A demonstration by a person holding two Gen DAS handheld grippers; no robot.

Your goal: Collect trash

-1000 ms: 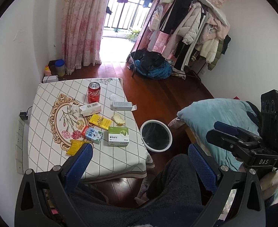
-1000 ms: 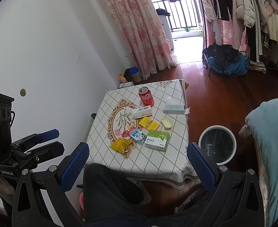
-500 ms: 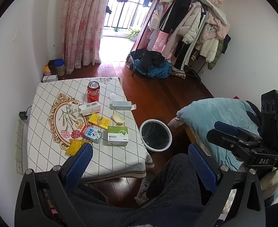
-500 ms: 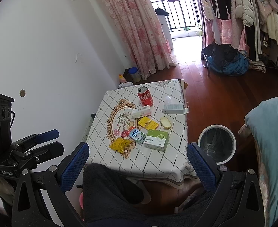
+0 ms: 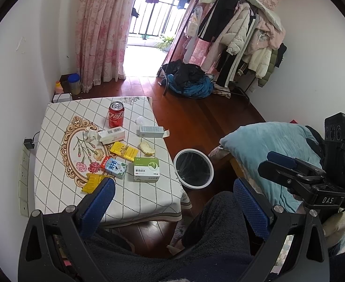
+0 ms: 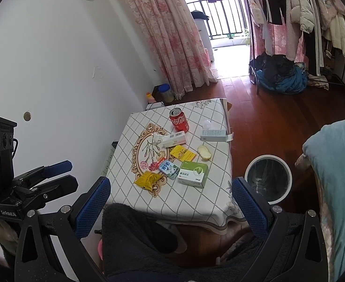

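Observation:
Trash lies on a low table (image 5: pixel 55 155) with a checked cloth: a red can (image 5: pixel 116 117), a green-and-white box (image 5: pixel 146 169), a blue-and-white carton (image 5: pixel 115 168), a yellow packet (image 5: pixel 95 182), a yellow box (image 5: pixel 123 150), two white boxes (image 5: pixel 112 135) and a piece of bread (image 5: pixel 146 147). A white-rimmed bin (image 5: pixel 193 168) stands on the floor right of the table. My left gripper (image 5: pixel 172 202) is open and empty, held high above my lap. My right gripper (image 6: pixel 171 199) is open and empty too. Can (image 6: pixel 178 122), green box (image 6: pixel 193 174) and bin (image 6: pixel 268 179) show in the right wrist view.
A bed with a blue blanket (image 5: pixel 266 150) lies right of the bin. A clothes rack (image 5: pixel 238 37) and a heap of clothes (image 5: pixel 189 82) stand at the far end. A pink curtain (image 5: pixel 99 30), jars (image 5: pixel 74 83) and a wall power strip (image 5: pixel 23 166) are at left.
Both grippers have shifted very slightly; the view of the table has barely moved. Nothing was taken hold of or let go.

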